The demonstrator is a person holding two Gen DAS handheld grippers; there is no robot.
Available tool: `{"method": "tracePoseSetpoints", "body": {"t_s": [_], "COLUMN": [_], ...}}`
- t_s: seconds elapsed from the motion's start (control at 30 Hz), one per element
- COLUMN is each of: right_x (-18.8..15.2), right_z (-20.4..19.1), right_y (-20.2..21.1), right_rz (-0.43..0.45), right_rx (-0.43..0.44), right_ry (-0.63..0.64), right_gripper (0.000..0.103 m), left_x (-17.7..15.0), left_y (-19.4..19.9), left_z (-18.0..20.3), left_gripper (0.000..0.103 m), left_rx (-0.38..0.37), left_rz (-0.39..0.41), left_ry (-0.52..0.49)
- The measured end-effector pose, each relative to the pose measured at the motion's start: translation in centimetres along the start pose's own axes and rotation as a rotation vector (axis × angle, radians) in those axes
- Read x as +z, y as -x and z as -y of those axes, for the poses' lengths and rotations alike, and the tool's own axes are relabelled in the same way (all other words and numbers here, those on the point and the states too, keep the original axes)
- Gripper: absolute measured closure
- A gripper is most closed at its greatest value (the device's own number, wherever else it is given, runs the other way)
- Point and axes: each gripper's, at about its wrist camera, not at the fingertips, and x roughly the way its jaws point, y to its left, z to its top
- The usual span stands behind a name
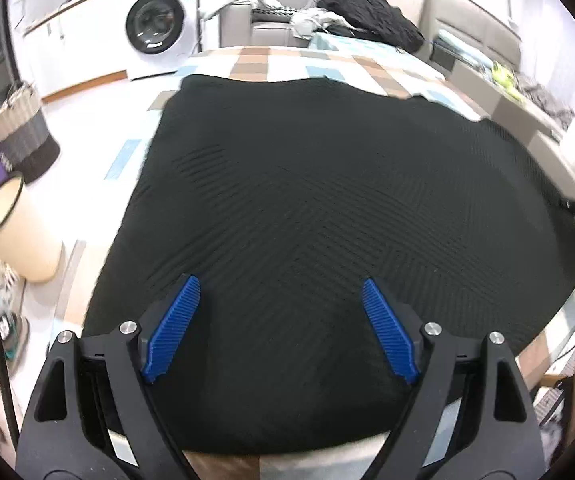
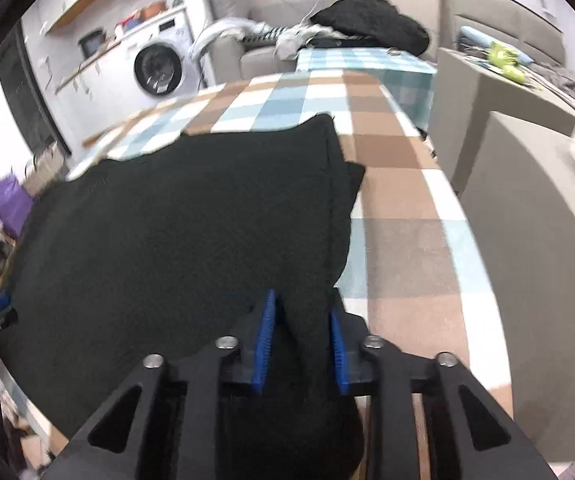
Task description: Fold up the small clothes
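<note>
Garment [image 1: 327, 208], black ribbed knit, flat on checked tablecloth [image 1: 327, 64]. Right gripper [image 2: 302, 344] clamped on its near edge fold; left gripper [image 1: 281, 328] jaws apart above cloth. Step: taking hold for fold. Next: left must pinch edge too.

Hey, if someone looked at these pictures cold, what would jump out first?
The big black knit garment spread over the checked tablecloth fills both views. The right gripper has a fold of it between its blue jaws, while the left gripper hangs open above it. A washing machine stands behind.
</note>
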Motion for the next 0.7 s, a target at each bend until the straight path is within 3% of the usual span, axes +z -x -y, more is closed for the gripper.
{"method": "tracePoseSetpoints", "body": {"t_s": [0.1,0.17,0.2,0.23,0.33,0.5,0.57,0.7], "right_x": [-0.4,-0.9,-1.2,-1.2,-1.7,-2.0,-2.1,-2.2], "right_z": [-1.4,-3.1,-4.0,-4.7,-6.9,-7.3,-6.4,-4.2], "right_y": [1.8,3.6,4.3,4.4,5.0,5.4,6.1,7.8], "right_rz": [0.031,0.071,0.087,0.094,0.123,0.158,0.183,0.224], "right_rx": [0.049,0.047,0.055,0.062,0.065,-0.095,-0.163,-0.152], "right_ry": [0.009,0.048,0.06,0.067,0.125,0.219,0.195,0.092], "right_gripper": [0.059,0.047,0.032,0.023,0.02,0.02,0.02,0.019], "left_x": [-0.5,-0.6,-0.7,-0.9,-1.7,-3.2,-3.9,-5.1], "left_y": [1.5,2.5,2.8,3.1,4.0,5.6,6.0,6.6], "left_z": [-0.8,-1.7,-2.4,-3.0,-4.5,-5.8,-6.1,-6.7], "left_gripper": [0.021,0.021,0.021,0.021,0.021,0.021,0.021,0.021], "left_rx": [0.01,0.024,0.029,0.036,0.076,0.145,0.152,0.157], "left_rz": [0.027,0.033,0.029,0.019,-0.002,-0.005,-0.021,-0.036], "left_ry": [0.038,0.072,0.097,0.127,0.165,0.206,0.219,0.235]}}
